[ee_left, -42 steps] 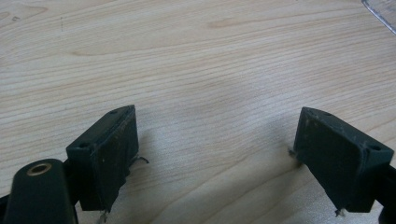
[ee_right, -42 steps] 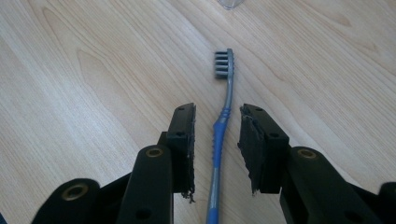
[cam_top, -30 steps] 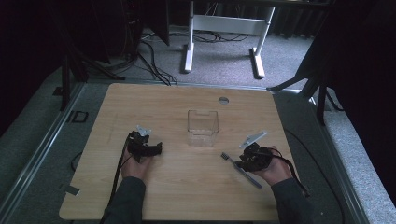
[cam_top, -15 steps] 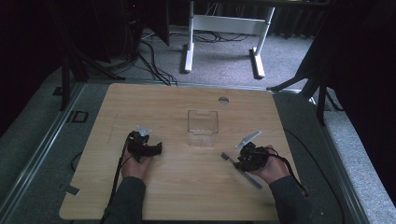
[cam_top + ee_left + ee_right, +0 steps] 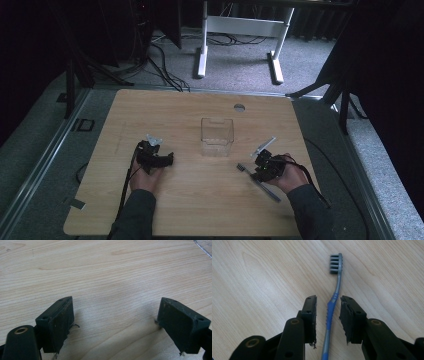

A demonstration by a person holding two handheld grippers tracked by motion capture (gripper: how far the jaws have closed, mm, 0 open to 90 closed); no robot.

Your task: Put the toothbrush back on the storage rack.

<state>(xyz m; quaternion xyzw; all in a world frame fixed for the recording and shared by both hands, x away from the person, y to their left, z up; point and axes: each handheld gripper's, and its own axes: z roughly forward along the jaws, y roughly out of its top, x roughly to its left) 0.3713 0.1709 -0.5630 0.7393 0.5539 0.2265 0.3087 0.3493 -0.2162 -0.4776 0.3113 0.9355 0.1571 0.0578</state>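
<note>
A blue and grey toothbrush [image 5: 336, 287] lies flat on the wooden table [image 5: 200, 210], bristle head pointing away from my right gripper [image 5: 328, 299]. The jaws stand open on either side of the handle, with a gap between each pad and the handle. In the high view the toothbrush [image 5: 272, 194] runs diagonally under the right gripper [image 5: 256, 171]. My left gripper [image 5: 116, 302] rests low over bare wood, wide open with nothing between its jaws. In the high view the left gripper [image 5: 167, 159] is at the table's left middle.
A clear plastic container [image 5: 217, 136] stands upright mid-table between the two hands; its corner [image 5: 203, 247] shows in the left gripper view. A round grommet [image 5: 239, 107] sits near the far edge. A white desk frame [image 5: 202, 55] and cables lie on the floor beyond.
My right gripper has edged slightly left along the toothbrush. The left hand and the container have kept still.
</note>
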